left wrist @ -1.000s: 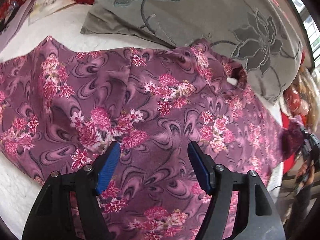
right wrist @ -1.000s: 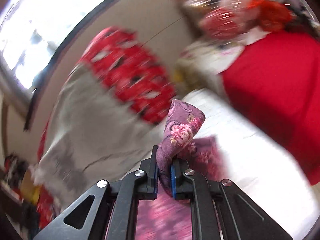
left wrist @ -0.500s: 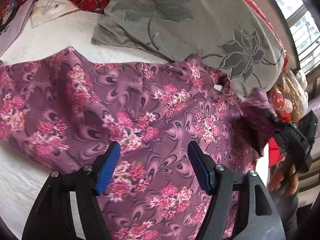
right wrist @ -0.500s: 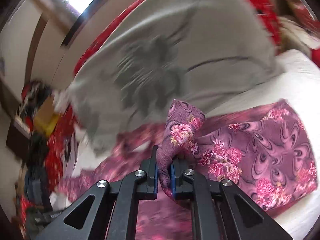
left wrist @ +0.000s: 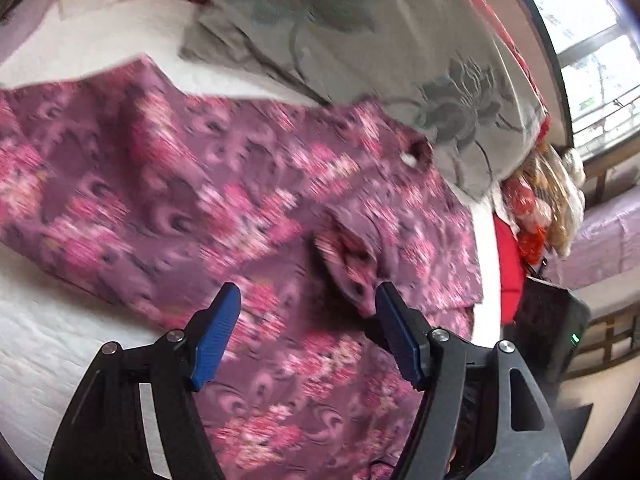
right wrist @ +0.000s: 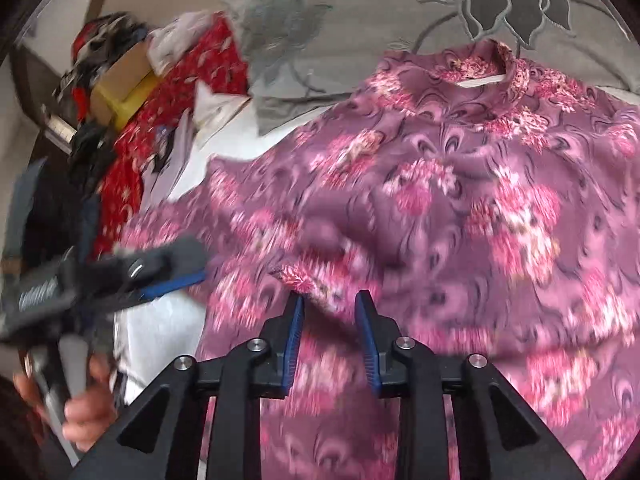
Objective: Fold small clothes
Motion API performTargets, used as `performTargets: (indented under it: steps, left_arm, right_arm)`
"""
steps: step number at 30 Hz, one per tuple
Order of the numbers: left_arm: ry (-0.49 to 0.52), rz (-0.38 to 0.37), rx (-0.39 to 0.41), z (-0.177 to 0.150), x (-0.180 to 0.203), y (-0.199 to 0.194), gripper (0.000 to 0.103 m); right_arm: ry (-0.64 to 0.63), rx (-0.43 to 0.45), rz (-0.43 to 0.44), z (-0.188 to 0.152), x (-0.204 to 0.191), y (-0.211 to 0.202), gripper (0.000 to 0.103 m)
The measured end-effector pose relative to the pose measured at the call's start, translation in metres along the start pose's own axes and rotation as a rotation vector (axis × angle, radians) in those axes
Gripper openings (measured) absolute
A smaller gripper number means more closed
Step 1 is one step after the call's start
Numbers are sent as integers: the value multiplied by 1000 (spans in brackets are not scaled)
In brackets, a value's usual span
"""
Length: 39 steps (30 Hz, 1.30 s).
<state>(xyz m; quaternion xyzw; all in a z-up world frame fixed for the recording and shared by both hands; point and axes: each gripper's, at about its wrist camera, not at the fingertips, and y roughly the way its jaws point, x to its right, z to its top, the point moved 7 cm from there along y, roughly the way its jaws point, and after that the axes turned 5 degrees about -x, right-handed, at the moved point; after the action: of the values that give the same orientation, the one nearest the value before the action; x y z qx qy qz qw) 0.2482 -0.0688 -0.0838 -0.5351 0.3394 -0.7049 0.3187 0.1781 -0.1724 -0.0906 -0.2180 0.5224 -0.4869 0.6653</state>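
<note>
A purple top with pink flowers lies spread on the white bed, its collar toward the grey pillow. One sleeve is folded in over the body; its cuff lies on the chest. My left gripper is open and empty, hovering above the lower body of the top. My right gripper is open just behind the folded sleeve's cuff edge, with no cloth between the pads. The left gripper also shows in the right wrist view, held by a hand at the top's left side.
A grey pillow with a flower pattern lies behind the collar. Red patterned cloth, papers and a cardboard box lie at the far left of the bed. White bed sheet shows in front. A red cushion is at the bed's right edge.
My right gripper carried the sleeve across onto the body of the top and opened, letting go of it. The left gripper stayed open and drifted over the top.
</note>
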Motion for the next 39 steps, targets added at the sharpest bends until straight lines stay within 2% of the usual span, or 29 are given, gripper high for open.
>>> performTargets:
  steps: [3, 6, 8, 9, 10, 11, 12, 14, 16, 18, 20, 22, 23, 24, 25, 27, 29, 30, 32, 33, 34, 35, 36, 37, 39]
  left_arm:
    - [16, -7, -58, -12, 16, 23, 69]
    - [-9, -9, -110, -18, 31, 54, 69]
    - [-28, 7, -84, -13, 36, 61, 65]
    - [-32, 28, -53, -9, 38, 62, 53]
    - [-20, 51, -14, -3, 43, 60, 11]
    - [-15, 61, -8, 0, 44, 58, 4]
    - [-18, 63, 5, 2, 43, 56, 4]
    - [-14, 50, 89, 8, 43, 31, 4]
    - [8, 91, 143, 11, 39, 12, 4]
    - [15, 99, 134, 10, 34, 9, 4]
    - [6, 111, 96, 10, 28, 18, 5]
    - [-4, 123, 74, 9, 24, 25, 5]
    - [-5, 122, 72, 8, 25, 27, 5]
    - [-4, 119, 72, 6, 27, 27, 5]
    - [3, 116, 77, 5, 28, 27, 5]
    - [14, 135, 79, -2, 26, 27, 5]
    - [0, 178, 30, -9, 13, 44, 8]
    - [-22, 186, -4, -13, 5, 52, 8]
    - [-58, 147, -18, -18, -2, 53, 9]
    - [-72, 116, -6, -20, -3, 43, 9]
    - [-72, 97, 18, -21, -2, 32, 8]
    - [-69, 79, 46, -20, 1, 22, 8]
    - [-67, 68, 64, -19, 3, 16, 8]
    - [-61, 49, 98, -15, 10, 5, 11]
    - [-43, 46, 110, -10, 18, 3, 22]
  right_arm:
    - [-3, 41, -24, -13, 10, -31, 36]
    - [47, 88, -58, -19, 44, -67, 37]
    - [106, 127, -90, -20, 75, -89, 38]
    - [139, 149, -103, -20, 88, -99, 38]
    - [173, 170, -116, -20, 103, -109, 38]
    - [229, 205, -137, -21, 128, -124, 38]
    - [273, 234, -160, -21, 148, -133, 39]
    - [355, 290, -211, -22, 188, -154, 39]
    - [444, 336, -254, -20, 230, -168, 40]
    - [500, 340, -260, -19, 260, -170, 40]
    - [549, 304, -207, -13, 279, -153, 40]
    - [568, 262, -141, -7, 279, -132, 38]
    - [560, 243, -95, -3, 276, -124, 33]
    - [535, 239, -62, 0, 270, -121, 9]
    - [462, 244, -66, 7, 258, -122, 6]
    - [379, 313, -135, 8, 248, -139, 6]
    - [392, 377, -149, 3, 251, -152, 6]
    - [413, 362, -168, -4, 259, -147, 6]
    - [458, 244, -212, -19, 280, -126, 2]
    - [456, 230, -223, -23, 283, -124, 0]
    - [451, 243, -235, -22, 282, -128, 3]
    - [448, 271, -285, -21, 278, -139, 7]
    - [432, 317, -286, -17, 271, -150, 7]
    - [404, 353, -253, -12, 260, -158, 7]
    - [339, 384, -231, 2, 234, -163, 7]
